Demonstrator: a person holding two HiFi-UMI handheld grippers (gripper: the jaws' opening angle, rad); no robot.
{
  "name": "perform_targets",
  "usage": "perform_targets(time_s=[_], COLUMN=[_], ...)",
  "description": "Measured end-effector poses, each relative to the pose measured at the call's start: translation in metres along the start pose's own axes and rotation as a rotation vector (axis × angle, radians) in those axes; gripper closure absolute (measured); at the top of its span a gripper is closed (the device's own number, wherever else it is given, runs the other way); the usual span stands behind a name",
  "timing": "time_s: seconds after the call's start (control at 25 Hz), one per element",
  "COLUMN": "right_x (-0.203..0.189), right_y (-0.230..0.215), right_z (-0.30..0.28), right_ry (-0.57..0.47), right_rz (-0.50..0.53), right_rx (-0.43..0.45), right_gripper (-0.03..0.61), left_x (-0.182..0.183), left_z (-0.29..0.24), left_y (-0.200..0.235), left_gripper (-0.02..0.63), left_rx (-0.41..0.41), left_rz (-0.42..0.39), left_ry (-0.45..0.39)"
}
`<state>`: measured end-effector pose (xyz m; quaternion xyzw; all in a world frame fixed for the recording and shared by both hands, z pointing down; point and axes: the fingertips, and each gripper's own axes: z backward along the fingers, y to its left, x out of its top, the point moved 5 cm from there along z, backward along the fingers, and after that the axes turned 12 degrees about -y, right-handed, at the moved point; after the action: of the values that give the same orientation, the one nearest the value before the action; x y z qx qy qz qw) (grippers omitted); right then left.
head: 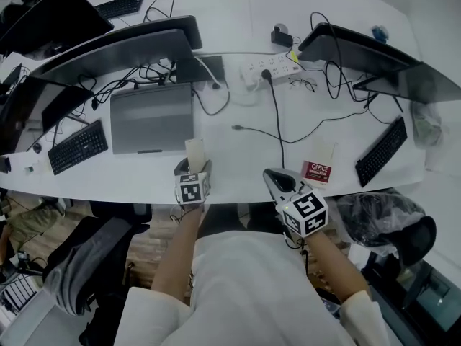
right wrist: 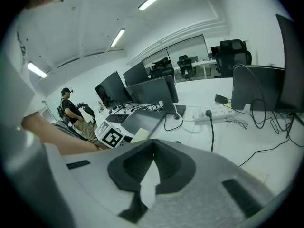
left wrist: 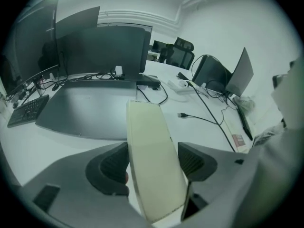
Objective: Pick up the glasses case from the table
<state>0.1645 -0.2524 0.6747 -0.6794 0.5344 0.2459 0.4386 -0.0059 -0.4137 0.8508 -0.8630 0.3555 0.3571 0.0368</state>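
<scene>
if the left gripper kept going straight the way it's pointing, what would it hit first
Probably the white table just right of the closed laptop, with the glasses case in the left gripper landing first. Depth is unclear; it might clip the laptop's edge.

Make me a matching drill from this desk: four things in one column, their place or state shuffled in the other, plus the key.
Things
1. glasses case
2. laptop
3. eyeglasses
4. right claw

Place or state
A. shut, nothing in it
B. lid closed, flat on the table
C. clamped in the left claw
D. lying beside the power strip

Pairs: 1-C, 2-B, 3-D, 4-A
</scene>
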Motion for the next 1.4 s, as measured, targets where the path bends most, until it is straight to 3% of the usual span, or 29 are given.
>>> perform_targets(time_s=[0.72,1.04,1.4], right_x=[0.043,0.054,0.044], right_y=[0.043,0.052,0.055], right_z=[0.01,0.031,0.073], right_ry=[-0.103,-0.139,-0.181], right_rz=[0.083,0.115,0.103], right_rx=[-0.092,-0.086,-0.062], right_gripper=[0.581,0.581,0.581], left_x=[0.075,0.102,0.109], left_z=[0.084,0.135,0.193], left_y=[0.043,0.034,0.009], left_gripper=[0.296,0.296,0.296], left_rx=[-0.113,-0.132,-0.106], left_rz=[-0.023,-0.025,-0.034], left_ry=[-0.256,-0.395,-0.508])
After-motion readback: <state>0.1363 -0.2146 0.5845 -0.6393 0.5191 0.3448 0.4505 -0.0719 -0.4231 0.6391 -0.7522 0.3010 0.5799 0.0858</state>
